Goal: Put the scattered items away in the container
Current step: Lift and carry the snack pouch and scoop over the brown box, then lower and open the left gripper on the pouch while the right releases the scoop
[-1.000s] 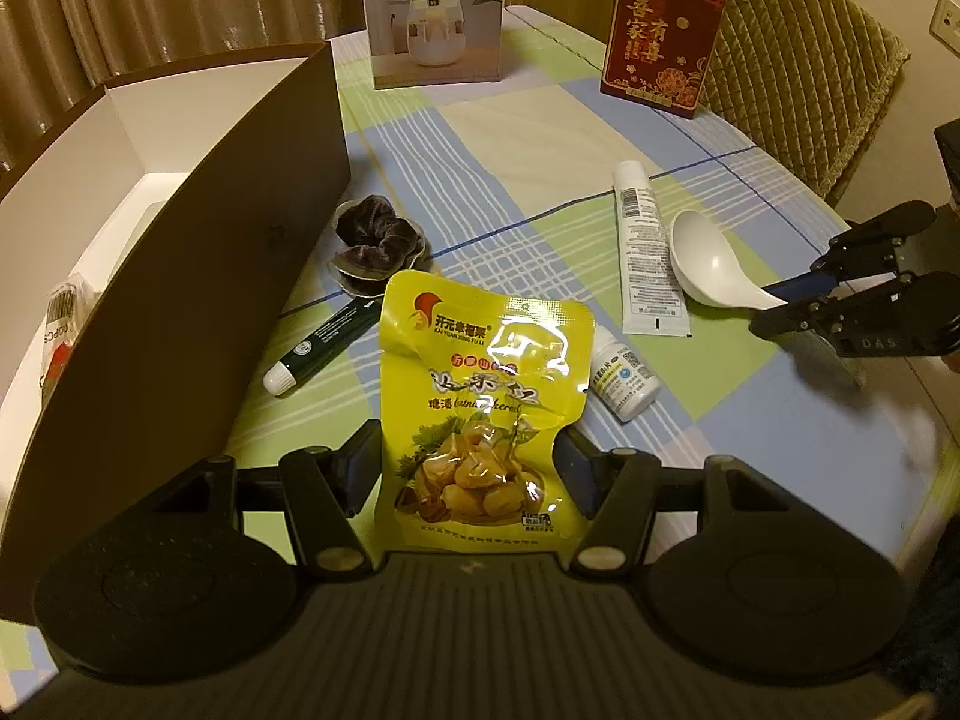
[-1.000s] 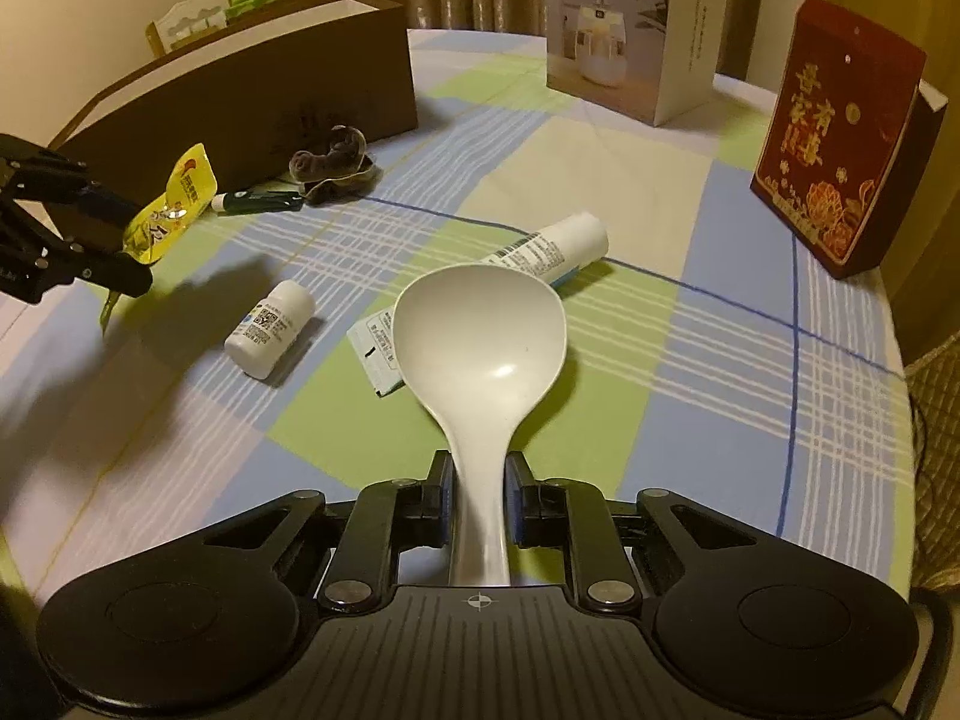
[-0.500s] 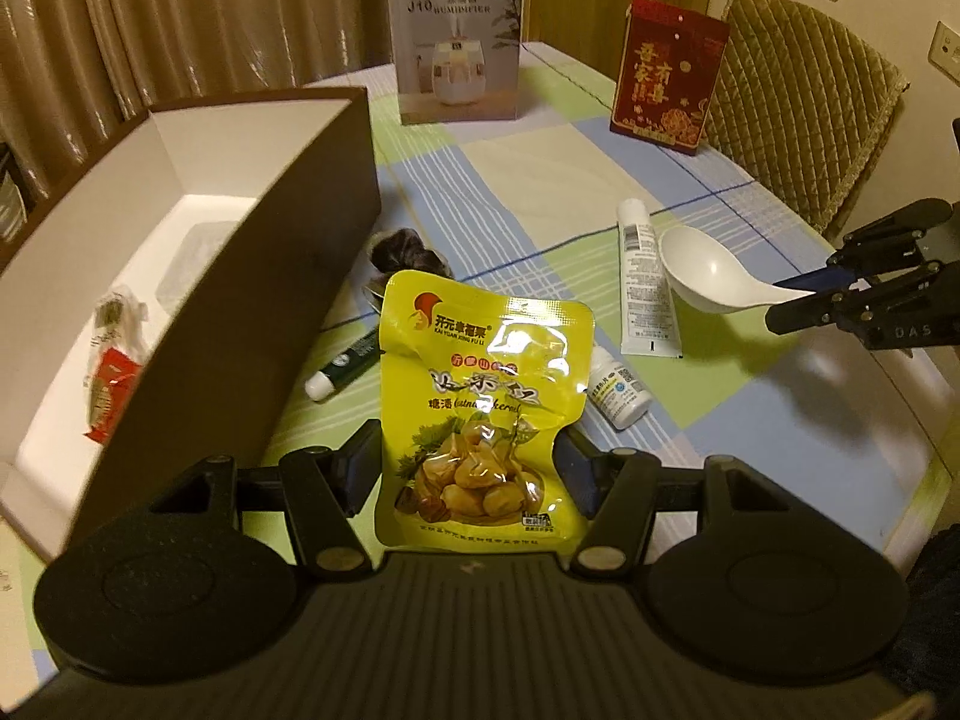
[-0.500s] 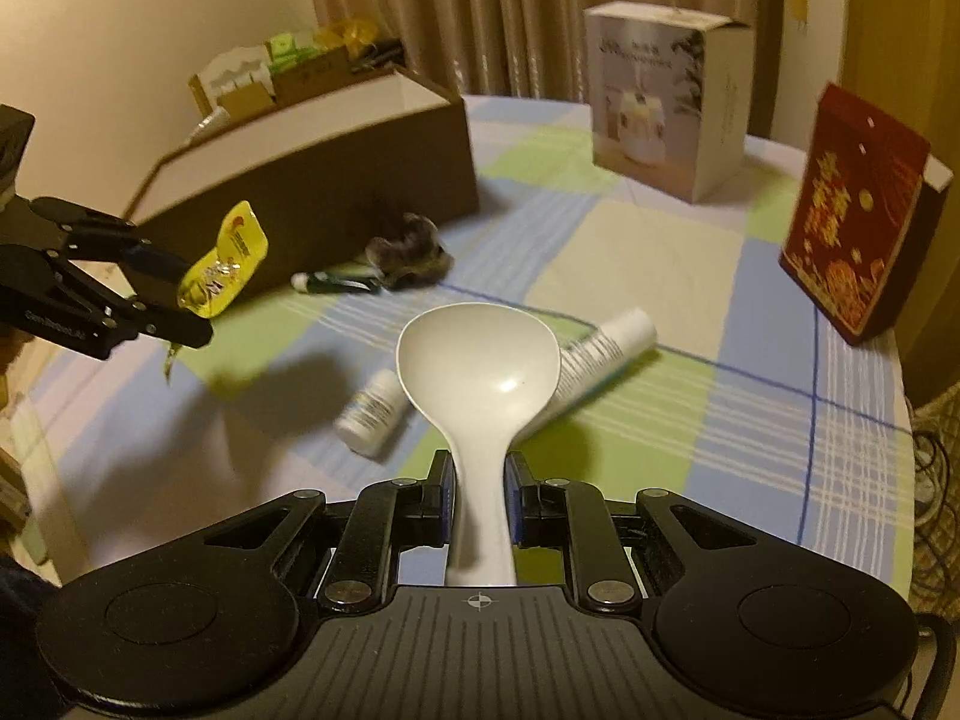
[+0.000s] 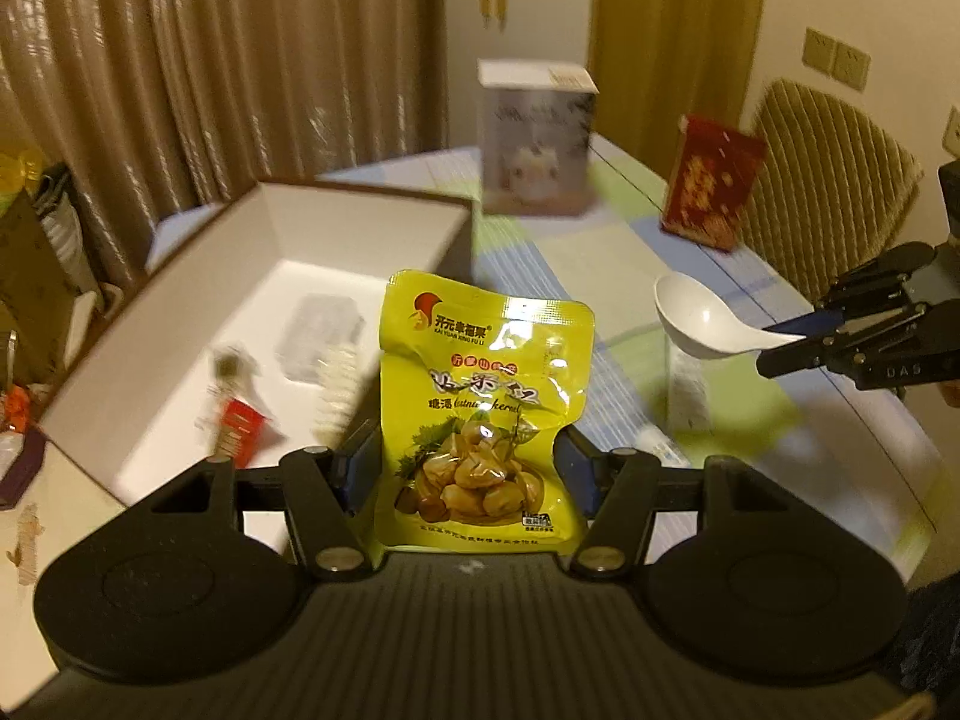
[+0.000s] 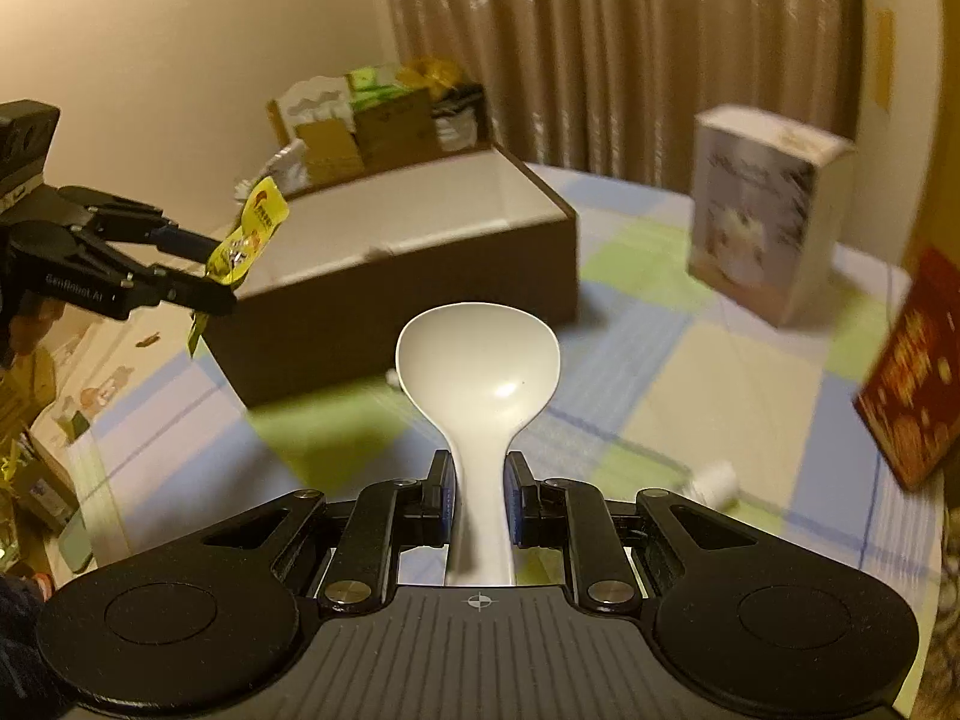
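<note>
Jaws clamped: left gripper (image 5: 468,468) on the yellow chestnut pouch (image 5: 483,414), right gripper (image 6: 478,501) on the white spoon (image 6: 478,372). Only the left view shows the brown box's (image 5: 360,228) blurred contents, perhaps packets, on a checked tablecloth (image 6: 720,396).

Dim warm yellowish indoor light, source out of frame. Both fisheye views curve hard, corners black. Motion blur smears the background: white box (image 5: 536,138), red box (image 6: 909,384), items inside the carton (image 5: 360,222). Near yellow pouch (image 5: 483,405) stays sharp with foil glare; spoon (image 6: 478,360) shows one highlight.
</note>
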